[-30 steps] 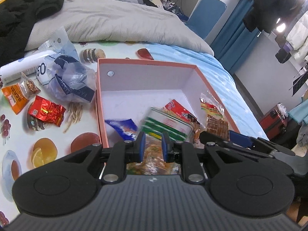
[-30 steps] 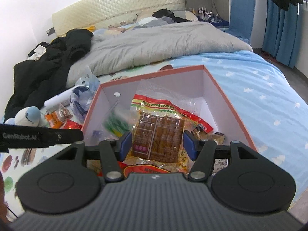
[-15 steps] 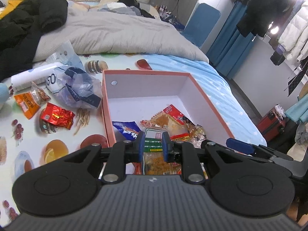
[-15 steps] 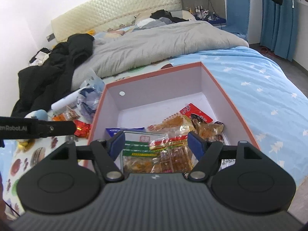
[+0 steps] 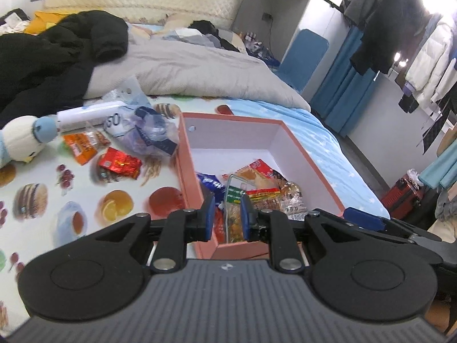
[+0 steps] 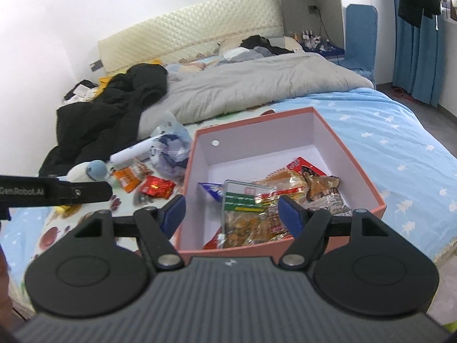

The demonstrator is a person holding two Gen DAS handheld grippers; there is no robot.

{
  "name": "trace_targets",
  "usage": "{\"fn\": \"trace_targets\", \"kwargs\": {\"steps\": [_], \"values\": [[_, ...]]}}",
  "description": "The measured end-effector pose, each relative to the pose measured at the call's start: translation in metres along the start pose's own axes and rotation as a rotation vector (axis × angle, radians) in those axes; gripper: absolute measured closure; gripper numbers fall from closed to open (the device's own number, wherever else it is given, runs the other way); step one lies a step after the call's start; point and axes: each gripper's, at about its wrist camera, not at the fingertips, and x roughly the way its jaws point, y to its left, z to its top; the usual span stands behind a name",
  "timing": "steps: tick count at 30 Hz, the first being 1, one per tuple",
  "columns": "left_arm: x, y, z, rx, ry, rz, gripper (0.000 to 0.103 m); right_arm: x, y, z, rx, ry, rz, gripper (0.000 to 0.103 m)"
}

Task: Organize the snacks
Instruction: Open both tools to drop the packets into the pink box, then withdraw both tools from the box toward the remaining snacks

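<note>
Both tools have drawn back from the box (image 6: 354, 154): left tool (image 5: 227, 218) half open, right tool (image 6: 231, 213) wide open, both empty, green-labelled packet (image 6: 242, 203) now deposited inside.

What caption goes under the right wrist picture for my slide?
Open right claw above a pink box of snack packets, with more snacks on the bed.

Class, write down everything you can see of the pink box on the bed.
The pink box is an open, lidless rectangular carton, salmon pink outside and pale white inside, apparently stiff cardboard. A small round hole pierces its far wall. It sits upright on the bed, across the fruit-print mat and the blue starred sheet. Snack packets are heaped against its near end; the far floor is bare. Both grippers hover at its near side, and no contact is visible.
</note>
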Motion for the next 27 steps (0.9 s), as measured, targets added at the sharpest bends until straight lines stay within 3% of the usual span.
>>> {"fn": "trace_targets", "kwargs": {"steps": [16, 27], "values": [[-0.089, 0.035, -0.069, -0.058, -0.048, 0.069, 0.081, -0.055, 0.054, -0.050, -0.071, -0.016, 0.095, 0.030], [-0.113, 0.058, -0.101, -0.094, -0.033, 0.127, 0.081, -0.066, 0.088, -0.078, -0.142, 0.006, 0.176, 0.030]]}}
